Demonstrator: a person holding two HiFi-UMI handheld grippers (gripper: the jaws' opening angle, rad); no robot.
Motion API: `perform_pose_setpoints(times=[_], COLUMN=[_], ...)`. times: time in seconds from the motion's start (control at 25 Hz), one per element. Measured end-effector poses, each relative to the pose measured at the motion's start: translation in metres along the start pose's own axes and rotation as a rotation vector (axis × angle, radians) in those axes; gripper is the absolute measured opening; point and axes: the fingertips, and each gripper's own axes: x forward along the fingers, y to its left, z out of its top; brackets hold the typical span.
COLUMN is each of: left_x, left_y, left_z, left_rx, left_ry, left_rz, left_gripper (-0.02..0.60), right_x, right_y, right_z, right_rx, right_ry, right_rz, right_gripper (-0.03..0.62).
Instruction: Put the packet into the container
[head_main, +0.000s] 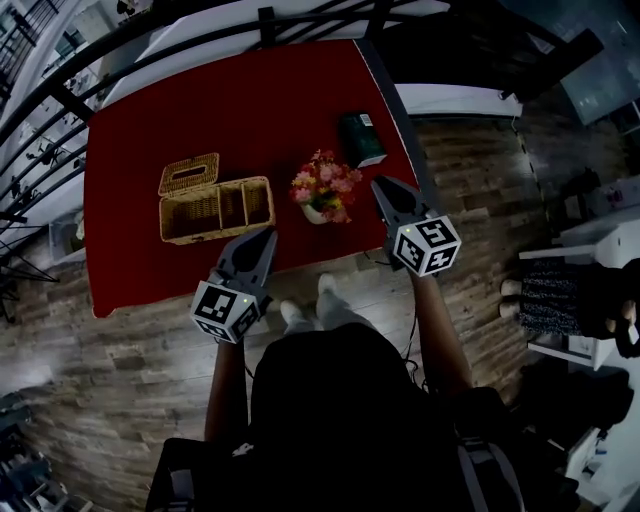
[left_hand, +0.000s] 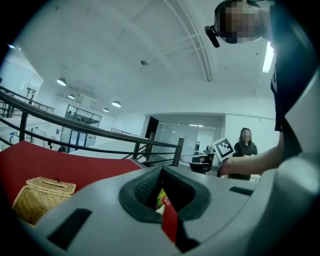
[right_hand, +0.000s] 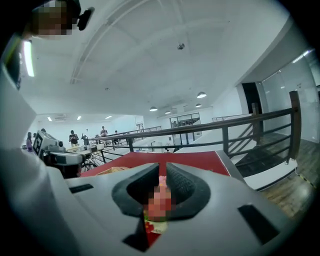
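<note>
Dark clothing on the person's shoulders (head_main: 330, 400) filled the lower part of the head view, with both forearms extended forward over the wooden floor (head_main: 120, 350).

Left gripper (head_main: 269, 233): jaws closed, tips meeting in its own view (left_hand: 161, 169), nothing clamped between the pads. It was raised at the near edge of the red table (head_main: 250, 110), just in front of the wicker container (head_main: 215, 230) and not touching it.

Right gripper (head_main: 378, 184): jaws fully closed, tips together in its own view (right_hand: 162, 166), nothing held. Its tip sat beside the flower arrangement (head_main: 325, 187), clear of contact.

Packet (head_main: 362, 138): a dark green item lying flat on the table near the far right edge, beyond the right gripper tip and apart from both grippers.

Container: an open-topped basket with internal dividers (its woven lid (head_main: 189, 174) was folded back on the far side), positioned left of the flowers and well apart from the packet. The basket also appeared at the lower left of the left gripper view (left_hand: 37, 197).
</note>
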Motion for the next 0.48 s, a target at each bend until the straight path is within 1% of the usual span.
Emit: perform_pose_setpoints(times=[0.12, 0.16, 0.2, 0.24, 0.28, 0.36, 0.48], left_x=[0.013, 0.017, 0.021, 0.024, 0.026, 0.03, 0.036], left_y=[0.005, 0.007, 0.008, 0.01, 0.011, 0.014, 0.014], left_z=[0.006, 0.007, 0.009, 0.01, 0.011, 0.013, 0.02], left_rx=[0.021, 0.026, 0.029, 0.033, 0.043, 0.061, 0.044], left_ry=[0.002, 0.003, 0.003, 0.0, -0.003, -0.01, -0.017], left_rz=[0.018, 0.028, 0.037, 0.045, 0.051, 0.062, 0.066], left_gripper=[0.008, 0.008, 0.008, 0.008, 0.008, 0.008, 0.008], right_x=[0.021, 0.03, 0.04, 0.049, 0.057, 0.076, 0.106], right_y=[-0.044, -0.057, -0.069, -0.08, -0.09, -0.108, -0.138], right_z=[0.003, 0.002, -0.002, -0.005, -0.01, -0.025, -0.054], right_rx=[-0.01, -0.008, -0.002, 0.004, 0.006, 0.006, 0.015], right_ry=[0.03, 0.049, 0.071, 0.096, 0.124, 0.194, 0.318], right_rz=[-0.031, -0.036, -0.039, -0.042, -0.046, -0.056, -0.082], right_gripper=[0.027, 0.054, 0.127, 0.161, 0.183, 0.249, 0.331])
